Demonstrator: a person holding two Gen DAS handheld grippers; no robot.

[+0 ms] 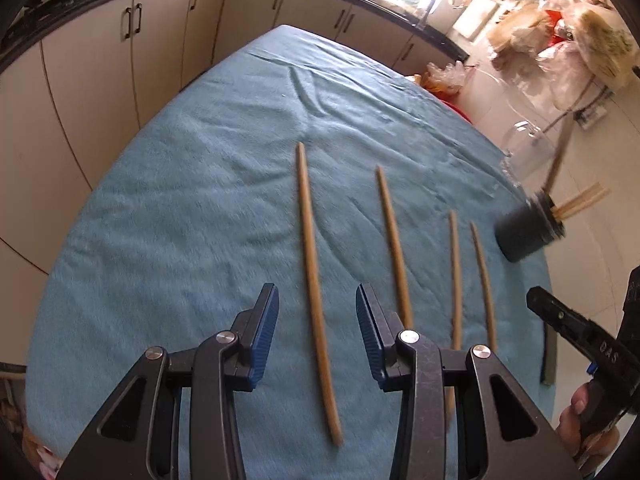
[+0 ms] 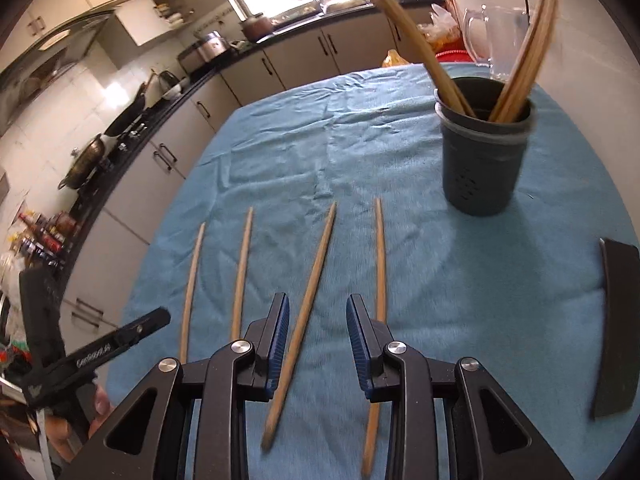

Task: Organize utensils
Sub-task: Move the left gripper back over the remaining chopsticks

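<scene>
1. On the blue cloth [image 2: 460,272] lie four chopsticks, side by side and apart.
2. Left gripper [image 1: 317,320]: jaws parted, holding nothing, straddling the leftmost chopstick [image 1: 316,296] from above.
3. Right gripper [image 2: 318,328]: jaws parted, empty, with the third chopstick [image 2: 308,316] between them.
4. Holder [image 2: 482,160]: upright at the cloth's far right, containing more chopsticks [image 2: 520,64].

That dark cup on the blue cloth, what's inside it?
The dark cup holds several wooden chopsticks standing upright and leaning on its rim. Their lower ends, and the cup's bottom, are hidden by its wall.
</scene>
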